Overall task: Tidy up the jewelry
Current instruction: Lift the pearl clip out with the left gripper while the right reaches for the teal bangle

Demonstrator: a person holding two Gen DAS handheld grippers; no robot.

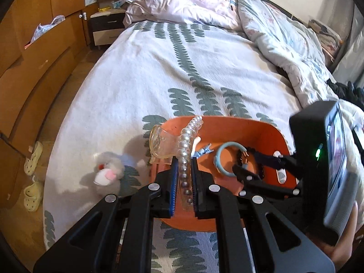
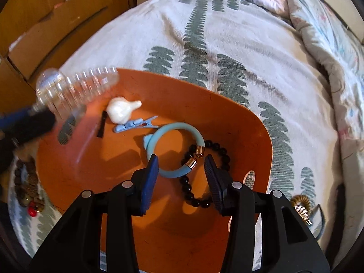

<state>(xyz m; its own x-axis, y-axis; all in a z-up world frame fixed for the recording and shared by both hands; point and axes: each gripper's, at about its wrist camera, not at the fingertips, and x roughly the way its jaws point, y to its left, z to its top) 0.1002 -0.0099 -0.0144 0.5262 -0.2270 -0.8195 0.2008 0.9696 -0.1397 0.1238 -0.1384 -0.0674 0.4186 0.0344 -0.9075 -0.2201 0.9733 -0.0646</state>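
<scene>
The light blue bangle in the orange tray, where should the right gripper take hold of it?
Grip the blue bangle from above on its open left arc, pinching across the thin band. It lies flat, and the gold-capped ends rest against the black bead bracelet.

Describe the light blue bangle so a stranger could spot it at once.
On the leaf-patterned bed sits an orange tray. Inside it, just ahead of the right claw, lies the light blue bangle, overlapping a black bead bracelet. It is the only smooth open ring there, with gold caps on both ends.
</scene>
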